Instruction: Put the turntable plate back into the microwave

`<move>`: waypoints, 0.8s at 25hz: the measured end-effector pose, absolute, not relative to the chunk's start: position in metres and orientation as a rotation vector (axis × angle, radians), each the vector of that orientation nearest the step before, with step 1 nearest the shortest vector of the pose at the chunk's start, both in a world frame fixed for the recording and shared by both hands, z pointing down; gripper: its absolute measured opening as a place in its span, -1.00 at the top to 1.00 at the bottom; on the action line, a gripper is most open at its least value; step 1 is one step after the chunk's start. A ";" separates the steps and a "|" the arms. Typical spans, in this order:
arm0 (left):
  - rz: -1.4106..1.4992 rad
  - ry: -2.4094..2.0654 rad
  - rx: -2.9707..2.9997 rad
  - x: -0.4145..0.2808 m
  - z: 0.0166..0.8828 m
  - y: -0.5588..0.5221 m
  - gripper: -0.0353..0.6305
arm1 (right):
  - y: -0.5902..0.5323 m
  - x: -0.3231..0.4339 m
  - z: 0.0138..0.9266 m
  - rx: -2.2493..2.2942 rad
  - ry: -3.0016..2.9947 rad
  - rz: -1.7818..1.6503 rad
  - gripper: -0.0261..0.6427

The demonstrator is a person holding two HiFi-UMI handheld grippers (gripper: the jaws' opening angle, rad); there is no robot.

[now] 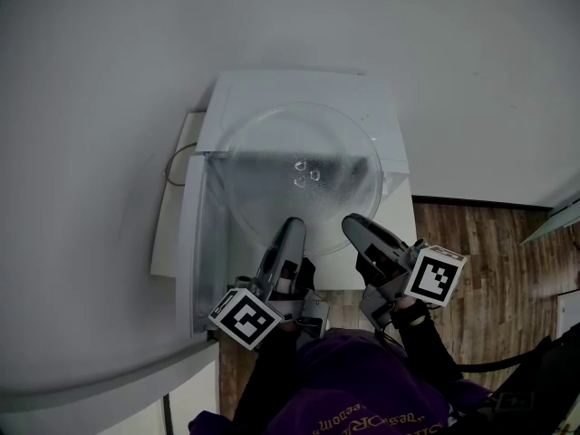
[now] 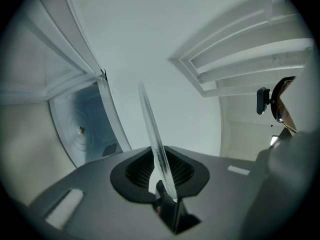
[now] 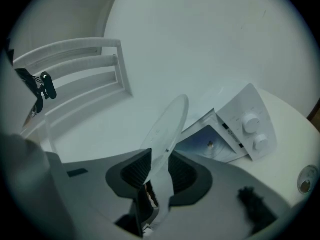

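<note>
Turntable plate (image 1: 299, 166) – clear glass – is held off any surface in front of the white microwave (image 1: 362, 89), outside its cavity. The left gripper (image 1: 292, 225) and right gripper (image 1: 358, 225) are each clamped on the plate's near rim, side by side. The microwave door (image 1: 207, 243) stands open at the left. Two round knobs (image 3: 254, 131) – seen in the right gripper view – sit right of the cavity.

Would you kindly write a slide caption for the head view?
Left gripper and right gripper hold the glass turntable plate at the open microwave.
</note>
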State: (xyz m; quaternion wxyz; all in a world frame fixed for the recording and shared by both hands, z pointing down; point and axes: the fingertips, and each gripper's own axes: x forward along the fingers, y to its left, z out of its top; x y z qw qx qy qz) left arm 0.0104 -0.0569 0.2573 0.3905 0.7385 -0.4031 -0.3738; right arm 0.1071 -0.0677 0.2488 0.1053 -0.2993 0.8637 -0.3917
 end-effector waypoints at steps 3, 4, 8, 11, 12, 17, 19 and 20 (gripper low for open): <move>-0.945 -1.040 1.867 0.010 0.257 -0.055 0.72 | -0.067 0.106 0.248 -0.865 2.548 -1.165 0.59; -0.943 -1.045 1.863 0.009 0.257 -0.055 0.72 | -0.067 0.106 0.248 -0.860 2.551 -1.169 0.59; -0.942 -1.063 1.844 0.009 0.257 -0.053 0.72 | -0.067 0.105 0.248 -0.850 2.564 -1.182 0.59; -0.939 -1.078 1.830 0.007 0.258 -0.050 0.72 | -0.064 0.103 0.249 -0.839 2.568 -1.198 0.59; -0.938 -1.083 1.824 0.007 0.257 -0.049 0.72 | -0.064 0.103 0.249 -0.834 2.567 -1.209 0.59; -0.942 -1.102 1.798 0.008 0.255 -0.049 0.73 | -0.066 0.103 0.248 -0.809 2.566 -1.252 0.59; -0.951 -1.099 1.799 0.004 0.260 -0.045 0.73 | -0.062 0.099 0.252 -0.806 2.572 -1.245 0.59; -0.957 -1.096 1.804 0.002 0.262 -0.041 0.72 | -0.058 0.097 0.254 -0.805 2.576 -1.237 0.59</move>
